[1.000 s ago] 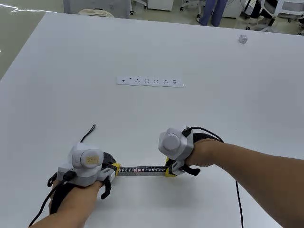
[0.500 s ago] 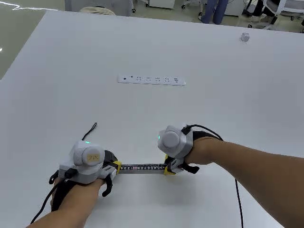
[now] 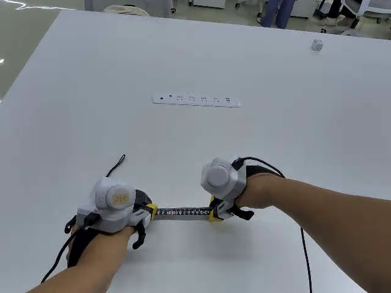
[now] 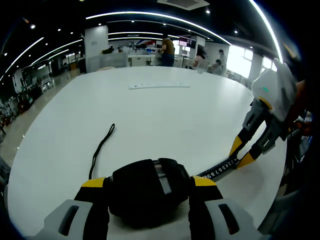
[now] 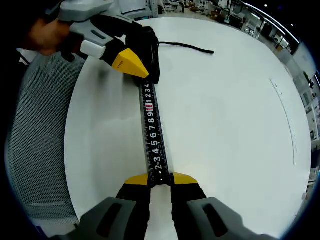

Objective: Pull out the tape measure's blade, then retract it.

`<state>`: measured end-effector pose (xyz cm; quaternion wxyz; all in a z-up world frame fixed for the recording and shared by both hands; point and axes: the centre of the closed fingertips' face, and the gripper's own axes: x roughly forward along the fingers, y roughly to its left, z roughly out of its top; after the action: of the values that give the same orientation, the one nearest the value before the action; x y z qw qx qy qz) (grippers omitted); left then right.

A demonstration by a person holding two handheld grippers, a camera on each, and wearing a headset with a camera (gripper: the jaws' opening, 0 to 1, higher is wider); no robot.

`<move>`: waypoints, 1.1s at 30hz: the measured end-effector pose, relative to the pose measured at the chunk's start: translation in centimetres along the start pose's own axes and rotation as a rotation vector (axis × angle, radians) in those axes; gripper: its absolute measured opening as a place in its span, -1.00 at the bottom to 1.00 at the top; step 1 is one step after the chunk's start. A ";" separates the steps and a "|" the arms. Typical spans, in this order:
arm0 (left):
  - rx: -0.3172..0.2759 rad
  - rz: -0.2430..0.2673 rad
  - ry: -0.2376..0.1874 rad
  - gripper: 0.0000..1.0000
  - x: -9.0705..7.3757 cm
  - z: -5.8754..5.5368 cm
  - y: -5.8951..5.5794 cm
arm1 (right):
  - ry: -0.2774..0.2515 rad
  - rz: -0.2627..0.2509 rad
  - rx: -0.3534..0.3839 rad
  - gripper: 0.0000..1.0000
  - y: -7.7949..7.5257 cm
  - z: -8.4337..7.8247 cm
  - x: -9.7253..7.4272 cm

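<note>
At lower centre, the black rounded tape-measure case [image 4: 145, 197] is clamped by the left gripper [image 4: 148, 182]. The partly drawn grey numbered blade [image 5: 152, 125] is pinched by the right gripper [image 5: 160, 178]. Retraction is awaited.

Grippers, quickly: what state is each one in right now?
Left gripper: shut on the tape measure case.
Right gripper: shut on the blade, at its end.

Black case [image 4: 145, 195] between yellow tips of the left gripper [image 4: 148, 182] — dark blade [image 5: 152, 125], white numerals, red 10 — on a white table [image 3: 183, 55].
</note>
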<state>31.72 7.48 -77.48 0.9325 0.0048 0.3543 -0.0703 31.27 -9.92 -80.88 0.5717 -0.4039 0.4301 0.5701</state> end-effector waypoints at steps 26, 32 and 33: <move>-0.003 0.000 -0.001 0.23 0.0 0.0 0.0 | -0.017 0.006 0.002 -0.70 0.1 1.1 0.3; -0.004 -0.003 -0.002 0.23 0.0 0.0 0.0 | -0.018 0.004 -0.002 -0.70 0.1 1.3 0.5; -0.004 -0.003 -0.002 0.23 0.0 0.0 0.0 | -0.018 0.003 -0.002 -0.70 0.1 1.4 0.5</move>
<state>31.73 7.46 -77.52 0.9326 0.0021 0.3537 -0.0710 31.16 -8.45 -80.89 0.5742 -0.3988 0.4248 0.5752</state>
